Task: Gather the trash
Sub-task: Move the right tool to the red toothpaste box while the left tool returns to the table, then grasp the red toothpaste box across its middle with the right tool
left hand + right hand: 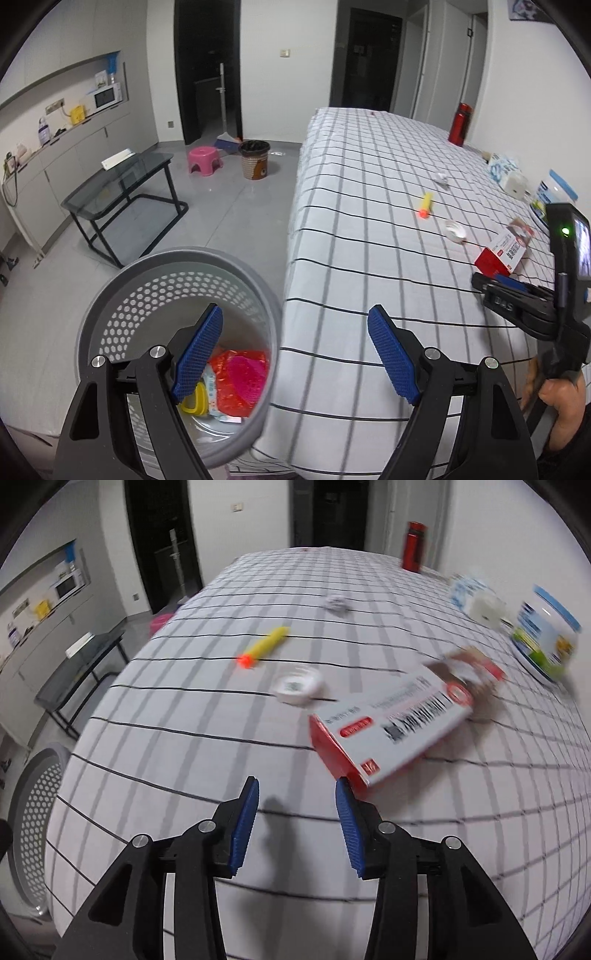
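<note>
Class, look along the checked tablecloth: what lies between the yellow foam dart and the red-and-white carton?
A small white round cap lies between the yellow foam dart and the red-and-white carton. It shows in both wrist views, clearest from the right.

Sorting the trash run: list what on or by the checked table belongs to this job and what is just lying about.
Likely part of the job:
- grey basket, trash already inside
- red-and-white box, nearest the right gripper
- white cap
- yellow tube
- crumpled scrap

Probably lying about:
- red flask
- tissue pack
- blue-lidded jar
- pink stool
</note>
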Motion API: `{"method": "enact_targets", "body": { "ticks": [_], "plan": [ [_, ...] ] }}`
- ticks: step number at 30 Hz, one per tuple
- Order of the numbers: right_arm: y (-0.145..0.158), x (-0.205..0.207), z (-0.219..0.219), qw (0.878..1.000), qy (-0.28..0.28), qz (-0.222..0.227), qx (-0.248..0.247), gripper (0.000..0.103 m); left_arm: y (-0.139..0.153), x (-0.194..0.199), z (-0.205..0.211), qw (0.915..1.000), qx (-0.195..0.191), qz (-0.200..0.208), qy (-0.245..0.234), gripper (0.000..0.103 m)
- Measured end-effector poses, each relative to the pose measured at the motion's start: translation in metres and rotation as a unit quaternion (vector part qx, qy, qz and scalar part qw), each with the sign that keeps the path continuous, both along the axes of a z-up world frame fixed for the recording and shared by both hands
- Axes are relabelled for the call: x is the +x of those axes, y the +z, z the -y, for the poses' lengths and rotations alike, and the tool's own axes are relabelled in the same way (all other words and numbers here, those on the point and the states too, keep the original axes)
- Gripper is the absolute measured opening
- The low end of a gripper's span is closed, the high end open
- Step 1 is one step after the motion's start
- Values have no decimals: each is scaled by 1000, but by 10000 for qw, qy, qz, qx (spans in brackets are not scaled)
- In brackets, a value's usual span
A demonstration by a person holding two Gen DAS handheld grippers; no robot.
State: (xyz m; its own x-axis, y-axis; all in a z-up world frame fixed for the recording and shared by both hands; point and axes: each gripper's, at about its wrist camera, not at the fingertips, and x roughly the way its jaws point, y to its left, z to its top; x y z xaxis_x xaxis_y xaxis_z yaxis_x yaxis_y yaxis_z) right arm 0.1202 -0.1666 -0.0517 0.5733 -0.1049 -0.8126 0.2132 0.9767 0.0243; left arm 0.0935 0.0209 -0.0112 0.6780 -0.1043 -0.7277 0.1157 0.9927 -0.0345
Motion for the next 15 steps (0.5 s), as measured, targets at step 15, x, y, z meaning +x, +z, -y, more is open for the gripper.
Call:
{"method": "enact_targets", "body": {
  "ticks": [15],
  "plan": [
    [10,-82,118,9947,-996,256,70,42,9,15,96,9956,-128,-5,-930,79]
  ]
}}
